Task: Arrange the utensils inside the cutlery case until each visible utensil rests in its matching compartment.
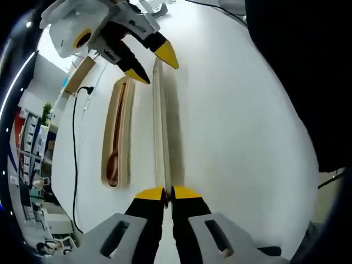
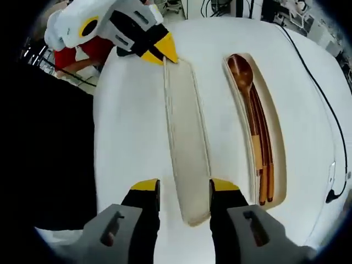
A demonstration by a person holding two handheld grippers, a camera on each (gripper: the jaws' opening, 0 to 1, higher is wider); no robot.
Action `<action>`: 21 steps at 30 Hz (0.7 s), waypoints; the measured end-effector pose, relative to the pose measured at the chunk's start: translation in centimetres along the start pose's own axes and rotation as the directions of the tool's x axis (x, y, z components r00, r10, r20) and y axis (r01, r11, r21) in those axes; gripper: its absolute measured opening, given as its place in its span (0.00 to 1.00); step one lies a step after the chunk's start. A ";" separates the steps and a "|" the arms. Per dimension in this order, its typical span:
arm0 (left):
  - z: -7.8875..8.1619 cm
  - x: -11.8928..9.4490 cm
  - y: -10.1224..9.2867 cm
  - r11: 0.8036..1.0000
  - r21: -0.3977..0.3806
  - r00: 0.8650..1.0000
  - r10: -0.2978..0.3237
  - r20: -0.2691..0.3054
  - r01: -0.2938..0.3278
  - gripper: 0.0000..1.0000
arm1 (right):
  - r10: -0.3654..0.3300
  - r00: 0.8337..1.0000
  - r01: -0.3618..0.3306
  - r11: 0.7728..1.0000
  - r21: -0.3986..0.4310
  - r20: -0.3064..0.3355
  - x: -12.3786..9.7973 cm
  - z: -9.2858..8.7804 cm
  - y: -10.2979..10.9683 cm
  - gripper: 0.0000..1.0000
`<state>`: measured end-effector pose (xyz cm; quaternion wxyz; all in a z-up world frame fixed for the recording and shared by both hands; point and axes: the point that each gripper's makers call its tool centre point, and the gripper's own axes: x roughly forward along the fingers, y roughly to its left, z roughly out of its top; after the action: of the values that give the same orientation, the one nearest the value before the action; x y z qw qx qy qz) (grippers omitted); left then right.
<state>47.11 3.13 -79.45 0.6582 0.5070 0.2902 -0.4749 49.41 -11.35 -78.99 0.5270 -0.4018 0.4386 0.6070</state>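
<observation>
A long cream case lid (image 2: 187,137) lies across the white table (image 2: 132,121). My left gripper (image 1: 168,192) is shut on one end of it; there the lid (image 1: 160,126) shows edge-on. My right gripper (image 2: 184,190) is open, its jaws standing either side of the lid's other end. Beside the lid sits the open cutlery case base (image 2: 278,165), holding a wooden spoon (image 2: 242,69) and brown chopsticks (image 2: 265,148) side by side. The left gripper (image 2: 164,54) shows at the lid's far end. The right gripper (image 1: 155,69) hangs open over its end, next to the case base (image 1: 118,132).
A black cable (image 1: 74,143) runs along the table's edge beyond the case base, seen again as the cable (image 2: 322,104). A person's dark clothing (image 2: 49,154) borders the table on the lid's side. Shelves and room clutter (image 1: 30,143) lie past the table.
</observation>
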 end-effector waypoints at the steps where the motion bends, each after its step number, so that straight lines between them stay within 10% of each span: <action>1: 0.1 -0.1 -0.1 1.000 -0.012 1.000 -0.014 0.002 0.014 0.04 | -0.007 1.000 0.006 1.000 0.019 0.022 -0.2 0.1 0.3 0.25; 11: 1.1 -0.4 -1.3 0.968 -0.202 0.988 -0.136 0.073 0.148 0.04 | -0.181 0.983 0.182 0.974 -0.132 0.023 -0.8 -1.0 -0.2 0.10; 21: 0.9 -1.0 -2.1 0.918 -0.340 0.976 -0.159 0.150 0.202 0.06 | -0.186 0.982 0.187 0.981 -0.043 0.031 -0.2 -3.0 -0.3 0.04</action>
<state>44.70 2.56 -79.18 0.7079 0.3222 0.3764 -0.5034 49.78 -14.26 -79.72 0.5778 -0.4450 0.3781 0.5702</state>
